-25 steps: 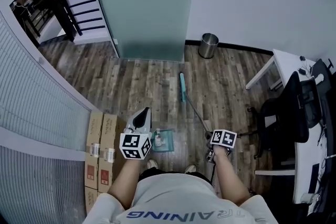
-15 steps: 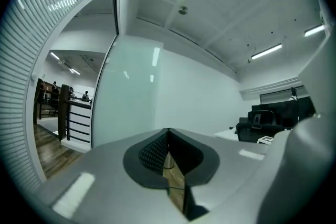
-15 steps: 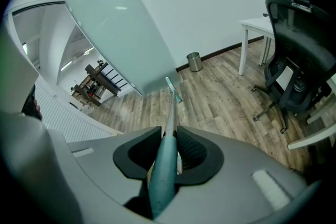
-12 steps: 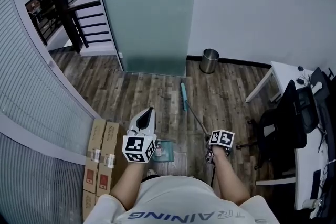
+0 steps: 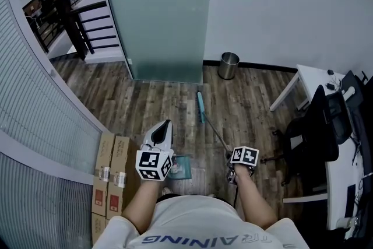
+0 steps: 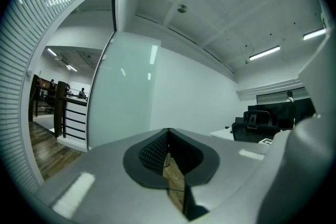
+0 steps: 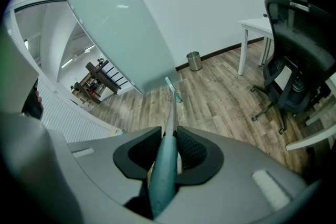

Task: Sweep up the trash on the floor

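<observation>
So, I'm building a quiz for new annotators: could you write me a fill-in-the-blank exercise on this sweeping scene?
1. The right gripper is shut on the handle of the ___.
2. The jaws of the left gripper are ___.
3. The cardboard boxes lie on the person's ___ side.
4. The office chair is ___ in colour.
Missing words: broom, shut, left, black.
</observation>
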